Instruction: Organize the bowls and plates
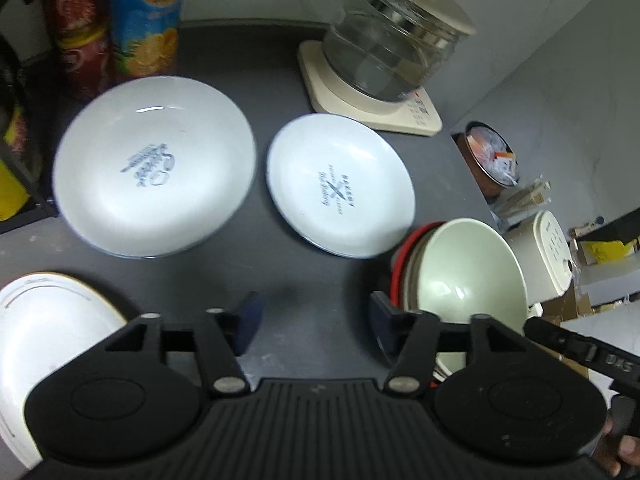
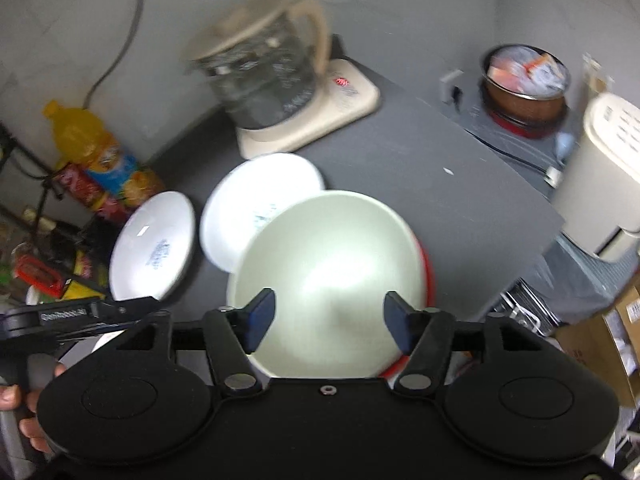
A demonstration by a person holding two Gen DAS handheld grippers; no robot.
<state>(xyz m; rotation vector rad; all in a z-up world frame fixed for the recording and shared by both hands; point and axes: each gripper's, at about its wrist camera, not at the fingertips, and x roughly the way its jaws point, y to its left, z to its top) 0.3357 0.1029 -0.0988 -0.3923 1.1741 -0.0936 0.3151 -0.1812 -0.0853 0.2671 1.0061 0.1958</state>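
Note:
Two white plates with blue print lie on the dark table: a large plate [image 1: 154, 168] [image 2: 154, 240] and a smaller plate [image 1: 340, 186] [image 2: 264, 200] to its right. A gold-rimmed white plate [image 1: 44, 332] sits at the lower left. At the right a pale green bowl [image 1: 468, 272] [image 2: 332, 264] tops a stack that includes a red bowl [image 1: 404, 256] [image 2: 426, 276]. My left gripper [image 1: 316, 316] is open over bare table between the plates and the stack. My right gripper [image 2: 330, 312] is open above the green bowl, its pads touching nothing.
A glass kettle [image 1: 396, 44] [image 2: 264, 76] on a cream base stands at the back. Chip cans [image 1: 144, 16] and a juice bottle [image 2: 86, 136] line the back left. Past the table's right edge are a brown pot [image 2: 524, 92] and a cream appliance [image 2: 604, 172].

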